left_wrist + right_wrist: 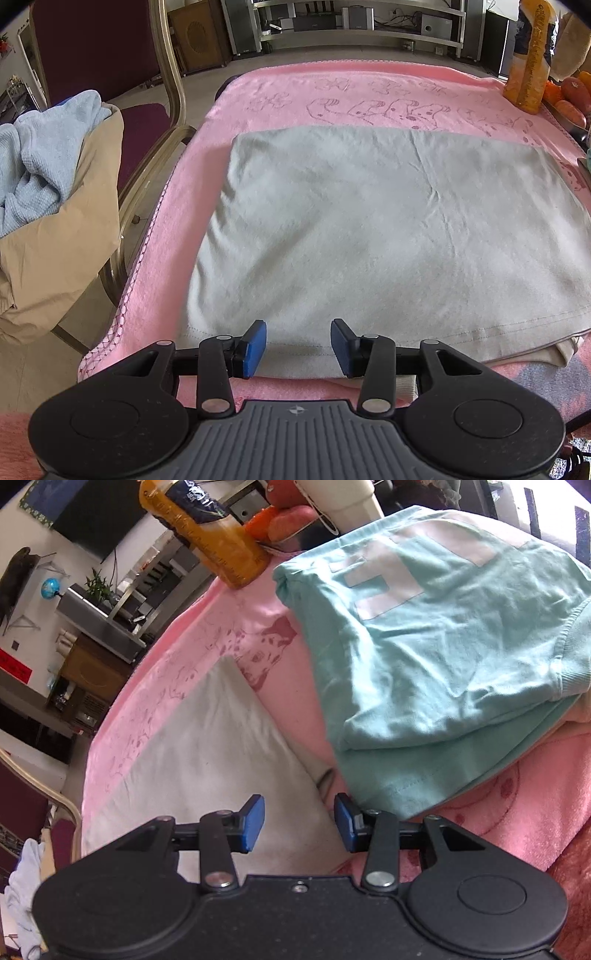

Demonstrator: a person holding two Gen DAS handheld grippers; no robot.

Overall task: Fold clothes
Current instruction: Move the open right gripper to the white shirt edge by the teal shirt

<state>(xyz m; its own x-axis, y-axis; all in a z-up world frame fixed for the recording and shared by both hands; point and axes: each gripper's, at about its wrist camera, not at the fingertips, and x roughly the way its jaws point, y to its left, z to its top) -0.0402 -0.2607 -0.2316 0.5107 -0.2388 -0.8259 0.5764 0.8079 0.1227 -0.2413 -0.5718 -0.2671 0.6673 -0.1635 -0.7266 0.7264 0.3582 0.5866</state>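
**Operator:** Left gripper (pixel 298 347) status?

**Inspector:** Jaws spread part-way. Blue pads (pixel 256 347) stand apart with nothing pinched between them. They sit just above the near hem of the grey folded garment (pixel 369 229), over the stitched edge.

**Operator:** Right gripper (pixel 300 823)?

**Inspector:** Same condition: jaws parted, pads clear of any cloth. Its left pad is over the grey folded garment's (pixel 207 746) near corner; its right pad is close to the lower hem of the teal T-shirt (pixel 436 657).

**Operator:** Location of the grey garment?

**Inspector:** Flat on the pink blanket (pixel 288 92), folded to a rough rectangle, light creases running across the surface. A paler layer shows beneath its near right corner.

**Operator:** And the teal shirt?

**Inspector:** Folded, lying to the right of the grey garment, with a strip of pink blanket (pixel 295 686) between the two. A pale block print faces up. It appears to rest on further folded cloth; what lies beneath cannot be determined.

**Operator:** Left of the work surface?

**Inspector:** A chair (pixel 166 85) with a gold frame and dark red upholstery, carrying a tan cloth (pixel 62 254) and a light blue knit (pixel 40 162) bunched on top of it.

**Operator:** Far edge?

**Inspector:** An orange bottle (pixel 528 62) stands at the far right corner, with orange and red fruit (pixel 572 96) just beside it. Shelving with audio equipment (pixel 351 22) stands beyond.
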